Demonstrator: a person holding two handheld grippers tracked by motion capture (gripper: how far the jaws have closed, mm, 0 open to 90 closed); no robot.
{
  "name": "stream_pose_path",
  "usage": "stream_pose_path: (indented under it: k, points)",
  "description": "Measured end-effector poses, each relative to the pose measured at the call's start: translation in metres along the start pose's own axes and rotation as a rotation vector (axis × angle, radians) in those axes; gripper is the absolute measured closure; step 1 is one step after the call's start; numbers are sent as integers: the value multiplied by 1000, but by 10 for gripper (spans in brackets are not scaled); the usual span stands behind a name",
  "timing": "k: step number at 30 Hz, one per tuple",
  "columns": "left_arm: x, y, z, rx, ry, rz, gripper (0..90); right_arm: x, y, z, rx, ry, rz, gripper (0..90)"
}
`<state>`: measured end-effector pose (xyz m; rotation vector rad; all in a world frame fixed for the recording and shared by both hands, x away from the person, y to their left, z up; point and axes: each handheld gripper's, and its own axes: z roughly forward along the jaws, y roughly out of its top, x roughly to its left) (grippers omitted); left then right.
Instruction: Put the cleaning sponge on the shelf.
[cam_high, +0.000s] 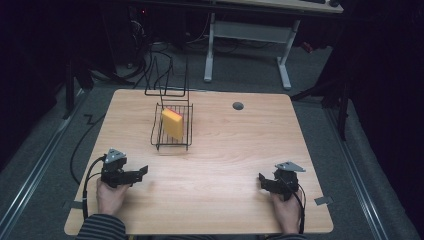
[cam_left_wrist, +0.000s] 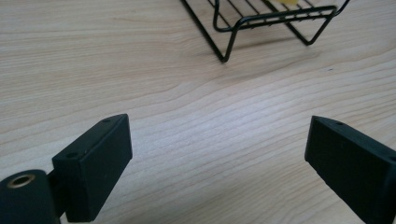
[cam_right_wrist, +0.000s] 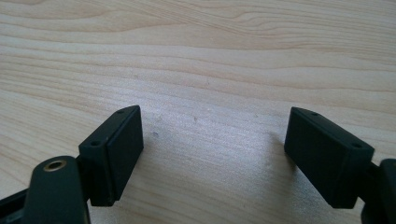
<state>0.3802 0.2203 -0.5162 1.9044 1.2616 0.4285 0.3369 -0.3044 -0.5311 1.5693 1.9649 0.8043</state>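
Observation:
A yellow sponge with a red top edge stands on its side in a black wire rack at the middle back of the wooden table. Near the table's front left, my left gripper rests low over the wood, open, pointing right toward the rack. In the left gripper view its jaws stand wide apart with bare wood between them, and the wire rack lies ahead at the top. At the front right, my right gripper is open too, its jaws spread over bare wood in the right gripper view.
A grey cable hole sits near the table's back right. Cables run along the floor at the left and behind. A white-legged desk stands beyond the table. A small grey tab sticks out at the front right corner.

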Motion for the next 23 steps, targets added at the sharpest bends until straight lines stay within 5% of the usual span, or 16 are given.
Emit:
stream_pose_path:
  k: [8, 13, 23]
  points:
    - [2, -10, 10, 34, 38, 1, 81, 0, 0, 0, 0, 0, -1, 197]
    - [1, -14, 17, 74, 120, 53, 102, 0, 0, 0, 0, 1, -2, 197]
    - [1, -14, 18, 77, 125, 60, 104, 0, 0, 0, 0, 2, -2, 197]
